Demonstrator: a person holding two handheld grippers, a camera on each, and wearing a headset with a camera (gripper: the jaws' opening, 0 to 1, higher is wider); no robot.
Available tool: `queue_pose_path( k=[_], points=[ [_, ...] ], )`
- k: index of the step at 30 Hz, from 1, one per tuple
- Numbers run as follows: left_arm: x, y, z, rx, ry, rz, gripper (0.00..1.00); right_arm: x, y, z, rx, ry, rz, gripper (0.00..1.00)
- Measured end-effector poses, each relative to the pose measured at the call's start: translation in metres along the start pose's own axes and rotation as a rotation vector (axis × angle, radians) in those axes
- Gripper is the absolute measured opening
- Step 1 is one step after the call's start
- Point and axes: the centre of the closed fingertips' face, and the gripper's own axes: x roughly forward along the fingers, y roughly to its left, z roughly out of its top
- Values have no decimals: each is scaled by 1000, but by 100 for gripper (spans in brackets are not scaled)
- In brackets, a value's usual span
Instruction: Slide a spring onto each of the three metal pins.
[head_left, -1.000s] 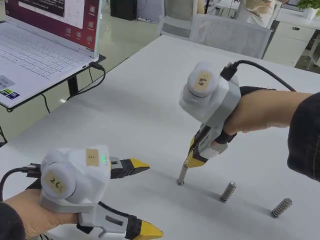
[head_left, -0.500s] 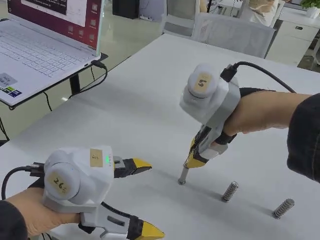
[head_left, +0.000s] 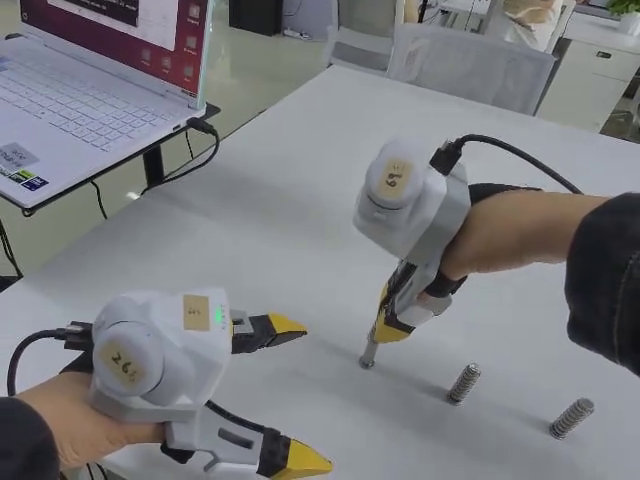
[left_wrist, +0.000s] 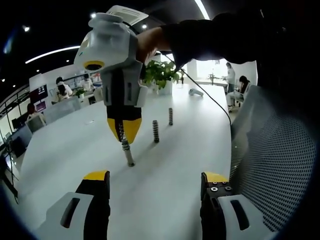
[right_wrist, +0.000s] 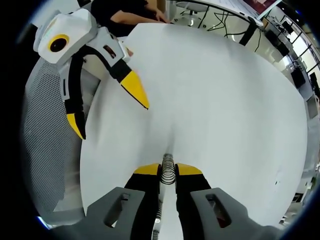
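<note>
Three metal pins stand in a row on the white table. The two right pins carry springs. My right gripper is over the left pin, shut on a spring whose lower coils sit around the pin's top; the pin's lower shaft is bare. The two sprung pins stand behind it. My left gripper hovers open and holding nothing at the near left, pointed at the pins. It appears in the right gripper view.
An open laptop sits on a stand left of the table, its cable hanging down. A grey mesh chair stands at the far table edge. Another mesh chair is beside the left gripper.
The right gripper has sunk slightly toward the left pin with the spring in it. The left gripper has stayed in place, open. The head camera shifted a little.
</note>
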Motion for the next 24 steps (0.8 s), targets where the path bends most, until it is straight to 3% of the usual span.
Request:
queue_pose_path(
  k=[24],
  points=[
    [1, 1, 1, -11, -10, -2, 70, 29, 10, -6, 20, 36, 45, 9]
  ],
)
